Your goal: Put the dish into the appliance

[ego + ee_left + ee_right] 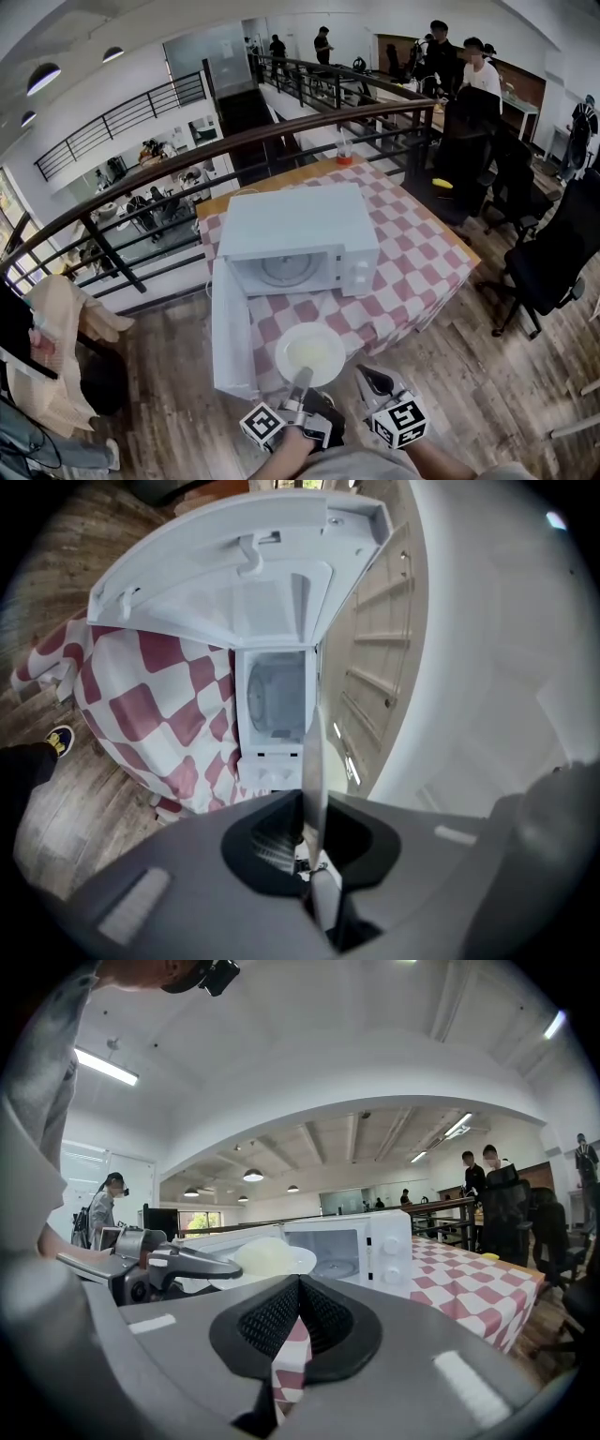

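Note:
A white microwave (300, 234) stands on the checkered table, its door (232, 328) swung wide open to the left and the cavity with its glass turntable (281, 270) showing. Just in front of it a white plate (309, 354) hangs level, with my left gripper (298, 380) shut on its near rim. In the left gripper view the plate (312, 761) runs edge-on between the pressed jaws of that gripper (312, 803), pointing at the open cavity (275, 696). My right gripper (375, 380) hovers beside it, shut on nothing (298, 1283). Its view shows the plate (267, 1258) to the left.
The table (422, 253) wears a red-and-white cloth and backs onto a dark railing (187, 159). A cup (344, 150) stands at the table's far edge. Black office chairs (553, 262) stand to the right, and people are gathered at the back.

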`<control>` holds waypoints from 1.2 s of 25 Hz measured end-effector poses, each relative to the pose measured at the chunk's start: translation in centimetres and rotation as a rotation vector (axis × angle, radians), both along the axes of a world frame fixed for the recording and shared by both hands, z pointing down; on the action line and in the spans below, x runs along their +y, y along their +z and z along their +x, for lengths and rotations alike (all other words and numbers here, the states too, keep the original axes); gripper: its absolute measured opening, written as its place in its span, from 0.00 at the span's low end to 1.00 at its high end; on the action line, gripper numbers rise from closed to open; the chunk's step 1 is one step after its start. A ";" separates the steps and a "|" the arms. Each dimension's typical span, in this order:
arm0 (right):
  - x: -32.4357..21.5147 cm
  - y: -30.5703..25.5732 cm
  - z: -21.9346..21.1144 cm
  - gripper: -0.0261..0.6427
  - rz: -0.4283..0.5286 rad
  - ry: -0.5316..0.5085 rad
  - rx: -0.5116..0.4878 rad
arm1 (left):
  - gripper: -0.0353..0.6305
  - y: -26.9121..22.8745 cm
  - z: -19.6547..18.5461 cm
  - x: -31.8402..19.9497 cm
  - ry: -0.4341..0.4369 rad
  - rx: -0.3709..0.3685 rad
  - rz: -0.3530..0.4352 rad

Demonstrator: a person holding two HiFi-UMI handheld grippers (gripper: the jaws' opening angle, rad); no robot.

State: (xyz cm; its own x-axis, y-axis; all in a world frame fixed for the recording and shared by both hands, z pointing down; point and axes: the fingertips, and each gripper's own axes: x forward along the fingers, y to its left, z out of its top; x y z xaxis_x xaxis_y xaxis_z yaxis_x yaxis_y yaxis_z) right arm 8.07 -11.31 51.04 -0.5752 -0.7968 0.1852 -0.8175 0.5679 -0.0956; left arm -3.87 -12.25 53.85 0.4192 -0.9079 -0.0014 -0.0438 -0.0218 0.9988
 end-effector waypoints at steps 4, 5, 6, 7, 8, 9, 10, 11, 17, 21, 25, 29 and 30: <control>-2.4 -0.1 -0.4 0.04 0.004 -0.008 0.005 | 0.09 0.0 -0.2 -2.5 -0.023 0.031 0.005; -2.8 0.0 -0.5 0.04 0.005 -0.012 0.009 | 0.09 0.1 -0.3 -3.0 -0.034 0.036 0.006; -3.3 0.0 -0.4 0.04 0.007 -0.016 0.015 | 0.09 0.3 -0.3 -3.6 -0.043 0.037 0.006; -3.9 0.0 -0.4 0.04 0.009 -0.020 0.019 | 0.09 0.4 -0.3 -4.3 -0.049 0.032 0.005; -4.5 0.0 -0.3 0.04 0.010 -0.022 0.022 | 0.09 0.5 -0.3 -5.0 -0.052 0.026 0.003; -5.2 0.0 -0.2 0.04 0.009 -0.023 0.024 | 0.09 0.6 -0.3 -5.7 -0.053 0.021 0.001; -5.9 -0.1 -0.2 0.04 0.006 -0.023 0.025 | 0.09 0.6 -0.2 -6.4 -0.054 0.020 -0.001; -6.6 -0.1 -0.2 0.04 0.002 -0.023 0.026 | 0.09 0.6 -0.2 -7.1 -0.056 0.022 -0.004; -10.1 0.5 -0.7 0.04 -0.021 -0.042 0.026 | 0.09 1.4 -0.8 -10.5 -0.082 0.018 -0.022; -12.5 1.2 -0.9 0.04 -0.042 -0.048 0.025 | 0.09 1.6 -1.0 -12.9 -0.095 0.018 -0.030; -14.8 1.2 -1.8 0.04 -0.047 -0.059 0.016 | 0.09 2.1 -1.8 -15.4 -0.112 0.023 -0.054; -17.1 1.3 -2.5 0.04 -0.059 -0.066 0.022 | 0.09 2.3 -2.4 -18.0 -0.120 0.025 -0.051; -17.6 1.4 -2.6 0.04 -0.062 -0.067 0.024 | 0.09 2.5 -2.5 -18.5 -0.120 0.024 -0.056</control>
State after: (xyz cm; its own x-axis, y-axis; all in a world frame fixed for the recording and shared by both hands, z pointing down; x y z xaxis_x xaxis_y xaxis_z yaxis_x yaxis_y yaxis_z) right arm 5.44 -28.94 52.45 -0.6214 -0.7434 0.2473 -0.7806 0.6148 -0.1131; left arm -6.42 -30.73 56.33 0.3080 -0.9505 0.0419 -0.0187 0.0380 0.9991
